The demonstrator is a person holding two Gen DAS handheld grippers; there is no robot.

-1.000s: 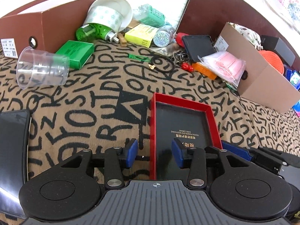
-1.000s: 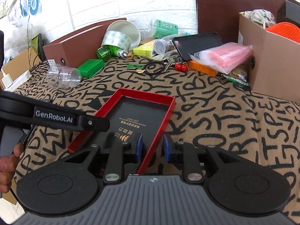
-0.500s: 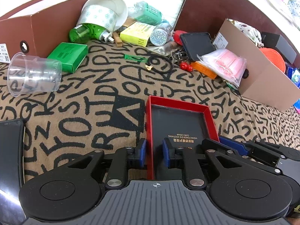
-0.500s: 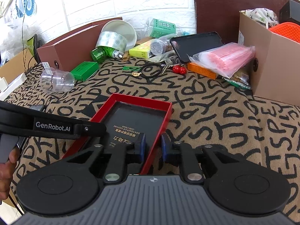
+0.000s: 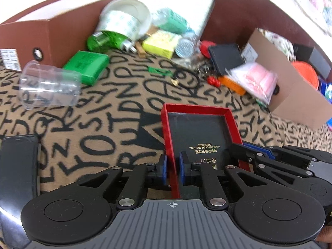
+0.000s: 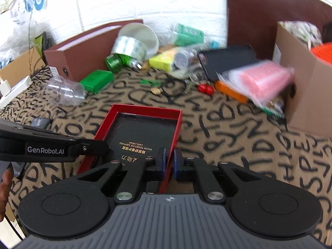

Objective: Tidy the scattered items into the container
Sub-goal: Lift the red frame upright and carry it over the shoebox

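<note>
A shallow red tray with a black inside is held just above the letter-patterned cloth. My left gripper is shut on its left wall. My right gripper is shut on its right wall and also shows in the left wrist view. Scattered items lie beyond: a clear plastic cup, a green box, a green bottle, a yellow box, red cherries and a pink bag.
A brown file box stands at the back left. A cardboard box with things in it stands at the right. A black phone lies at the near left. A black tablet leans at the back.
My left gripper closed on the tray's left wall. The tray, held on both sides, has shifted and both views now blur with motion.
</note>
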